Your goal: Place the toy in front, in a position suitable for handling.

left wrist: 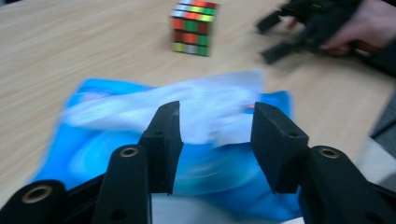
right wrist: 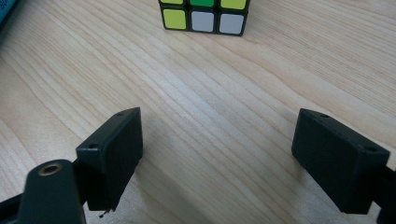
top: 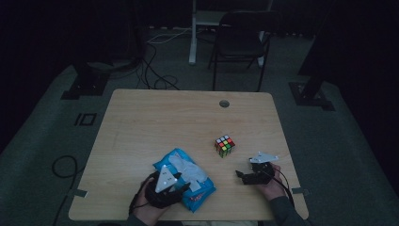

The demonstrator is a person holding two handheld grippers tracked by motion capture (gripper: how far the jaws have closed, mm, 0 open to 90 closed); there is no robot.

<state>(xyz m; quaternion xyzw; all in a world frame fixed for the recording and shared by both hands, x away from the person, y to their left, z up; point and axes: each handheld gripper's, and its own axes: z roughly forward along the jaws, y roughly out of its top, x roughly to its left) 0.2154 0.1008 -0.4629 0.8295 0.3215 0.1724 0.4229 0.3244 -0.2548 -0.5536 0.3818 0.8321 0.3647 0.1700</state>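
Hovering over the blue wipes pack (left wrist: pixel 154 168), left gripper (left wrist: pixel 215 140) with jaws apart, nothing pressed between the pads; white tissue (left wrist: pixel 205 112) poking from the pack's top just beyond the fingertips, blurred in the left gripper view. In the high view, same gripper (top: pixel 181 183) above the near-left part of the table (top: pixel 141 122), pack (top: pixel 202 190) lying flat beneath it, white sheet (top: pixel 188 167) spread across its upper face. Right gripper (right wrist: pixel 217 154) low over bare wood, jaws wide apart, empty; held at the near-right edge in the high view (top: pixel 242 176). Rubik's cube (top: pixel 224 146) between the two, just ahead of the right jaws (right wrist: pixel 203 14), apart from the pack. Contents of pack: one sheet partly pulled out, remainder hidden; count not readable. Risks, judged: pack is light and unheld, so a pull on the tissue could drag or lift the whole pack instead of freeing a sheet; thin sheet could tear or slip from a shallow pinch; extra sheets could follow the first; a sliding pack could knock the cube.
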